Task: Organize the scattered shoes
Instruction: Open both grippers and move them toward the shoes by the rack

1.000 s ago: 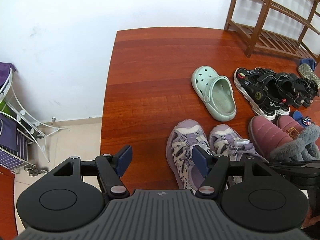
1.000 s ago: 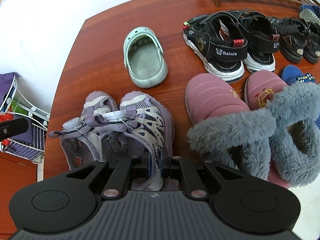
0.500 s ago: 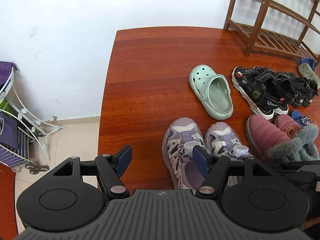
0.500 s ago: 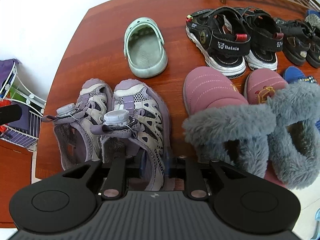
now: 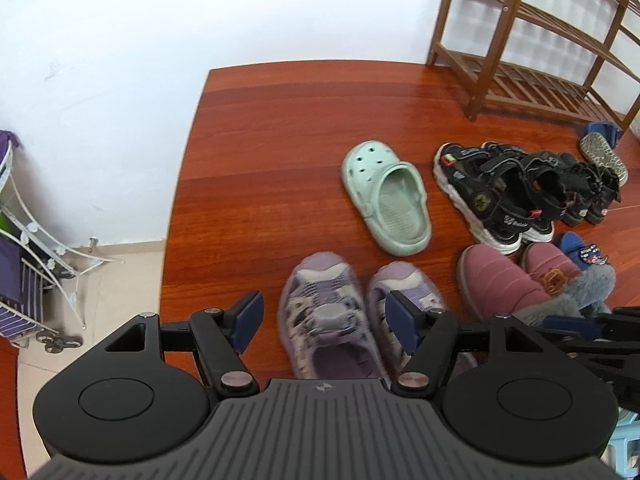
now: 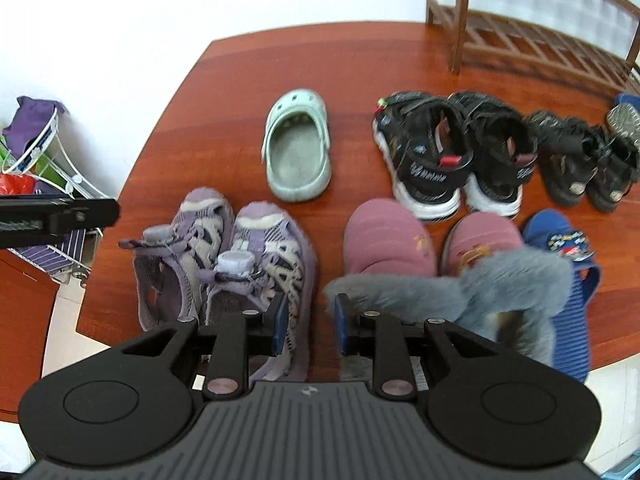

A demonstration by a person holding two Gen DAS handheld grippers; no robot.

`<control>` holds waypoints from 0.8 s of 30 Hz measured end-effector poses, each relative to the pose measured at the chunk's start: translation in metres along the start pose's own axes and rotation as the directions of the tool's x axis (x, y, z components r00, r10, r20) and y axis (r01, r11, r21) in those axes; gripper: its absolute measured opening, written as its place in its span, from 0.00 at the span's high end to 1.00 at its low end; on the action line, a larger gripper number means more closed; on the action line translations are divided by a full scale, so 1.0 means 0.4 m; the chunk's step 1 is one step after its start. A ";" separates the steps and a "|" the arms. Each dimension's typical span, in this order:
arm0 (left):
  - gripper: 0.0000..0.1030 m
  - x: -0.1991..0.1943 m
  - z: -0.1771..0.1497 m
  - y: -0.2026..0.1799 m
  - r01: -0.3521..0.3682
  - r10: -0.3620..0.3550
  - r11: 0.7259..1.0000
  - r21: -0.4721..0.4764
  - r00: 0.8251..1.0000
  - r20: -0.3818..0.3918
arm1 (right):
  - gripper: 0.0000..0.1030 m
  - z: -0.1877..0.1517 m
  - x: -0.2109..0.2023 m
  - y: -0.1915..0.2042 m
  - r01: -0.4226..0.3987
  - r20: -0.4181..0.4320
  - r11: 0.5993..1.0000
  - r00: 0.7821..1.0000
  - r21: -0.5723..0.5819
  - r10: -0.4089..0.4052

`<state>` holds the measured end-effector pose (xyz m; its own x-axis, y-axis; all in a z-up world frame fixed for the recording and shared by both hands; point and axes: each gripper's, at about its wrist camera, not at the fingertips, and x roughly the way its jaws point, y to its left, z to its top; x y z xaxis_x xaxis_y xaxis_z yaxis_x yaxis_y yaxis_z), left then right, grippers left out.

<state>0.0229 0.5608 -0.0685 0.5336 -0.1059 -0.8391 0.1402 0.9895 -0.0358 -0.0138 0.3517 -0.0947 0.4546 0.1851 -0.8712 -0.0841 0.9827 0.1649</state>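
A pair of purple sneakers (image 6: 264, 256) stands side by side on the red-brown wooden floor (image 6: 224, 120), toes pointing away. My right gripper (image 6: 311, 320) is open just behind the right sneaker's heel, its left pad by that shoe's outer wall and nothing clamped. My left gripper (image 5: 326, 318) is open and hovers over the left purple sneaker (image 5: 320, 312). A single mint clog (image 6: 298, 152) lies beyond the sneakers. To the right stand pink slippers with grey fur (image 6: 384, 240), a black sandal pair (image 6: 424, 152) and smaller black sandals (image 6: 580, 164).
A blue slipper (image 6: 560, 248) lies right of the pink pair. A wooden shoe rack (image 5: 520, 40) stands at the back right against the white wall. The wooden floor ends at the left, where a white wire cart (image 5: 32, 248) stands on tiles.
My right gripper was shut on the right purple sneaker's side wall; it has opened and let go. The sneaker now rests beside its partner. Both views have pulled back slightly.
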 end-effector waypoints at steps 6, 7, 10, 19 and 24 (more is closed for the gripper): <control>0.32 0.031 0.026 -0.050 0.011 -0.011 1.000 -0.002 1.000 -0.003 | 0.73 0.028 -0.051 -0.065 0.011 0.022 1.000 1.000 0.011 -0.011; 0.32 0.035 0.031 -0.058 0.009 -0.009 1.000 -0.005 1.000 -0.003 | 0.73 0.042 -0.065 -0.087 0.013 0.024 1.000 1.000 0.024 -0.014; 0.32 0.048 0.045 -0.080 0.003 -0.003 1.000 -0.015 1.000 -0.001 | 0.73 0.065 -0.078 -0.145 0.022 0.023 0.999 0.999 0.041 -0.023; 0.32 0.091 0.081 -0.177 -0.039 0.040 0.997 -0.065 0.999 0.010 | 0.73 0.120 -0.077 -0.331 0.044 0.020 0.998 0.999 0.041 -0.045; 0.32 0.100 0.095 -0.250 -0.052 0.053 0.994 -0.095 0.999 0.011 | 0.73 0.141 -0.075 -0.447 0.047 0.009 0.997 0.999 0.056 -0.047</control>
<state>0.0620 0.4539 -0.0777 0.5497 -0.0546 -0.8336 0.0328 0.9985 -0.0438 0.0378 0.1706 -0.0719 0.4660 0.1384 -0.8739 -0.0134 0.9887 0.1495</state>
